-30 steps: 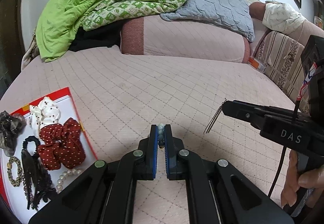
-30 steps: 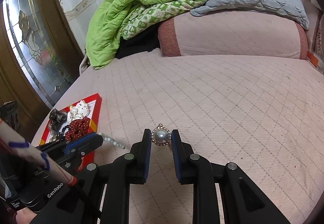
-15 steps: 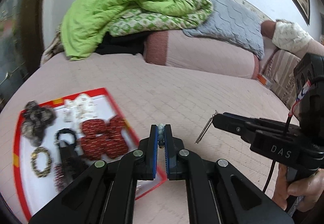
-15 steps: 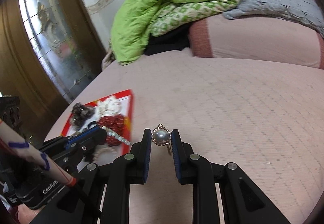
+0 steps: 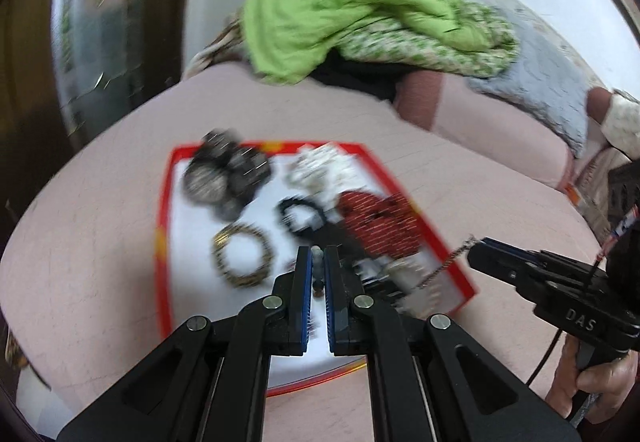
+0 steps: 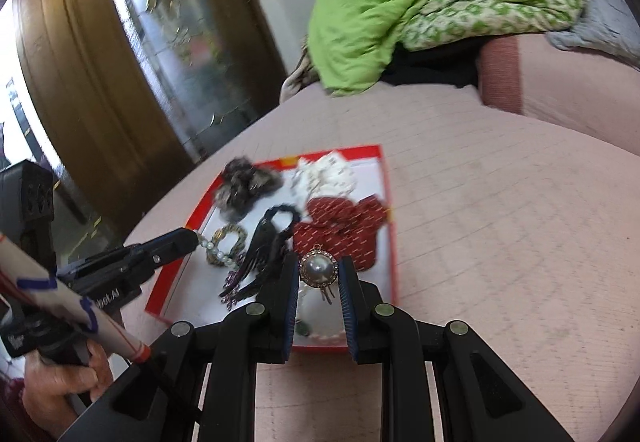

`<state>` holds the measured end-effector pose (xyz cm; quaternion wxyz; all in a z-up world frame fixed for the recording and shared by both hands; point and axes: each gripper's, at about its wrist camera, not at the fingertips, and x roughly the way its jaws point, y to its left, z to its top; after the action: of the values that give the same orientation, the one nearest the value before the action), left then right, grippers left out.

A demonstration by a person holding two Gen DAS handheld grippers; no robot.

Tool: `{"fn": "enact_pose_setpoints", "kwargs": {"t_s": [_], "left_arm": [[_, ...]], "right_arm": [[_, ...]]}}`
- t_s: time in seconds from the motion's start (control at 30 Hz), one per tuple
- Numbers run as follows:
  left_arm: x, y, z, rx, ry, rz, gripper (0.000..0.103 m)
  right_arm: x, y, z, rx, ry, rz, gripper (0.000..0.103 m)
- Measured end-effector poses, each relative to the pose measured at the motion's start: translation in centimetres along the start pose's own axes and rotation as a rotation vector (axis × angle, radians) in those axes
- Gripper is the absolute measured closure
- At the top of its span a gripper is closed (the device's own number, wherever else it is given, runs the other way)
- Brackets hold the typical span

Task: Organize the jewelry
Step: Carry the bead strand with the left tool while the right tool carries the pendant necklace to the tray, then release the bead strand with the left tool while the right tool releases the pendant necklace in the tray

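Both pairs of fingers were clamped on jewelry, your left gripper (image 5: 318, 268) pinching a pearl strand (image 6: 214, 251) and your right gripper (image 6: 319, 274) a pearl pendant (image 6: 319, 269), held over the red-rimmed tray (image 6: 390, 202), likely for placing there.

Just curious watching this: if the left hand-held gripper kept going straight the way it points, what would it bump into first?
Probably the red-rimmed tray, around the black hair tie just beyond the left hand-held gripper holding pearl beads; blur makes depth uncertain.
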<state>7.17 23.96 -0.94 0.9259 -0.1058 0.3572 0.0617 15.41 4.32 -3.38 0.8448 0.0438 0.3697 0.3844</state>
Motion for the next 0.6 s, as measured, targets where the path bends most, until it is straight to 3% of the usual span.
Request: {"fn": "enact_pose_setpoints", "kwargs": {"t_s": [0.17,0.43,0.5,0.57,0.6], "left_arm": [[1.6,2.7,-0.9,-0.047,0.083,0.041,0.097],[3.2,2.3,-1.8,-0.028,0.152,0.062,0.097],[3.3,2.0,-1.9,-0.020,0.154,0.077,0.084],[3.1,1.8,-1.8,-0.016,0.142,0.094,0.065],[2.9,1.5,-1.8,-0.014,0.130,0.095,0.065]], "right_arm": [[2.5,0.0,-1.0,0.010,0.052,-0.014,0.081],[5.1,-0.6,-2.3,0.005,0.135,-0.044,0.080],[5.0,-0.6,-2.4,0.001,0.142,-0.047,0.080],[4.5,-0.5,-2.3,-0.005,0.132,-0.051,0.079],[4.1,-0.4,-2.2,-0.007,0.120,-0.056,0.078]]}}
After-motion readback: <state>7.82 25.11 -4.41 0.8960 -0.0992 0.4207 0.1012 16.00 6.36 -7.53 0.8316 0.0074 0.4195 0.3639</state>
